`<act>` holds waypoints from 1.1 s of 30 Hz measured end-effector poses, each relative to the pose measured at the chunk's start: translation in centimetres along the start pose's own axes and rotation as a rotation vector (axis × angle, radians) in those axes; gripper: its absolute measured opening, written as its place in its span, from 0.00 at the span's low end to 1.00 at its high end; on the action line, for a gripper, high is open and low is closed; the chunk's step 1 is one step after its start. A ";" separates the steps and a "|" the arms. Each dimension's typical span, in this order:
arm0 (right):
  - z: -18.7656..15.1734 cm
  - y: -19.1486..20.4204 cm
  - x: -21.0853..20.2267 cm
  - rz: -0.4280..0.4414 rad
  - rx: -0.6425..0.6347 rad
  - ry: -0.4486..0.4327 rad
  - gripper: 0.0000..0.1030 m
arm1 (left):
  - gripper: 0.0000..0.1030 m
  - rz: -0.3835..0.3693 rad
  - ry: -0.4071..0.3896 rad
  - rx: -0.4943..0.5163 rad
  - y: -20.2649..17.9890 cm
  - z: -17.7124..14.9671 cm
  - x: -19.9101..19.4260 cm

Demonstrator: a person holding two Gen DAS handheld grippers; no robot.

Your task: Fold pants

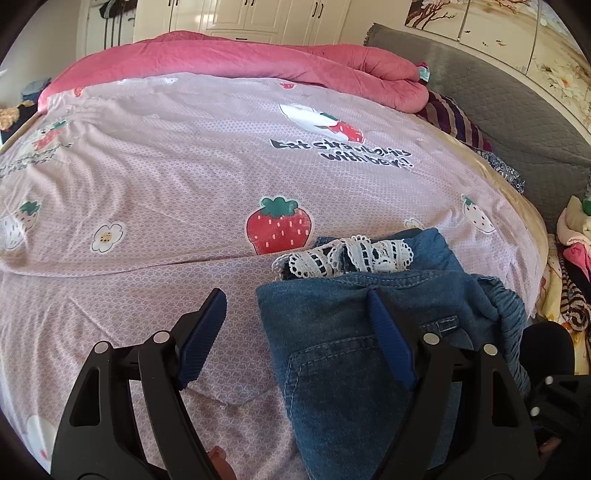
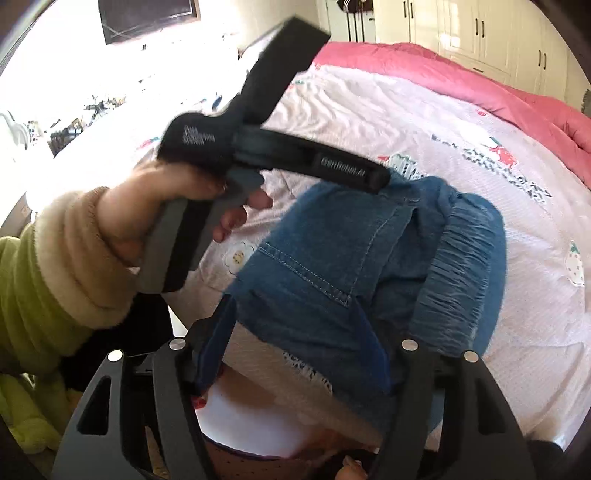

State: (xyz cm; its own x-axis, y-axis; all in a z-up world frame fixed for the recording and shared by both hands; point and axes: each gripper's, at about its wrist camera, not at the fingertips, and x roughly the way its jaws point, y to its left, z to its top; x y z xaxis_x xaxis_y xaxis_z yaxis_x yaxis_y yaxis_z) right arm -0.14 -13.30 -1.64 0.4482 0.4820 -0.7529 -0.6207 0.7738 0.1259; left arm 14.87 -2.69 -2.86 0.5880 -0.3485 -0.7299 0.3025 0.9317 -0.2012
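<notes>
**One folded pair of jeans on the bed, two open grippers**

Left wrist view: the left hand-held gripper [image 1: 297, 317] stands wide open, holding nothing; one finger [image 1: 391, 343] lies over the folded jeans [image 1: 354, 354], the other over the bed [image 1: 166, 177]. One lace trim [image 1: 343, 258] shows.

Right wrist view: the right hand-held gripper [image 2: 295, 332] gapes over the jeans [image 2: 332, 243], gripping nothing. One hand [image 2: 147, 206] holds the left tool.

Bed w/ pink strawberry-print sheet [image 1: 177, 177] across most of it. Rolled pink quilt [image 1: 258, 62] along far edge; striped cloth [image 1: 454, 122] at its right end. Grey blanket [image 1: 517, 96] by far right corner. White wardrobe doors [image 1: 258, 14] behind bed. Heap of clothes [image 1: 572, 251] off right edge.
</notes>
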 end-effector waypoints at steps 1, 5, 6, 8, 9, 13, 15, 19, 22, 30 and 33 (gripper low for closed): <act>0.0 0.2 -0.4 0.001 -0.006 -0.011 0.61 | 0.69 -0.003 -0.005 0.000 0.0 0.0 -0.2; 0.1 2.1 -1.1 0.046 -0.066 -0.036 0.61 | 0.69 -0.003 -0.017 0.005 -0.1 0.0 -0.8; -0.1 2.9 -1.1 0.054 -0.096 -0.036 0.61 | 0.69 -0.002 -0.017 0.004 -0.1 0.0 -0.8; -0.6 4.9 -0.6 0.043 -0.226 -0.031 0.54 | 0.69 0.000 -0.014 0.003 0.0 0.1 -0.8; -1.1 5.9 -0.1 0.006 -0.319 -0.019 0.42 | 0.69 -0.001 -0.011 0.003 0.1 0.1 -0.8; -2.3 7.6 1.1 -0.085 -0.504 0.002 0.33 | 0.69 -0.006 0.002 0.012 0.2 0.1 -0.5; -2.3 8.2 1.5 -0.122 -0.564 -0.009 0.32 | 0.69 -0.006 0.009 0.012 0.2 0.2 -0.2; -2.4 9.2 4.1 -0.233 -0.711 0.023 0.21 | 0.69 -0.009 0.023 0.026 0.1 0.3 0.3; -2.8 9.1 5.7 -0.264 -0.726 0.052 0.10 | 0.69 -0.011 0.030 0.028 0.2 0.3 0.5; -3.4 8.4 4.0 -0.174 -0.637 0.064 0.03 | 0.69 -0.005 0.039 0.042 0.1 0.2 1.5; -2.2 7.5 1.4 -0.067 -0.514 0.027 0.03 | 0.69 -0.014 0.025 0.029 0.3 0.1 1.1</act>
State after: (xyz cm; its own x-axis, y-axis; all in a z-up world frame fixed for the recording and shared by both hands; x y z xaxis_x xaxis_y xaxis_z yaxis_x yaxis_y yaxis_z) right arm -5.55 -7.77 -3.12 0.4855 0.4221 -0.7656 -0.8301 0.4974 -0.2522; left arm 15.67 -2.83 -3.63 0.5644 -0.3589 -0.7434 0.3326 0.9231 -0.1931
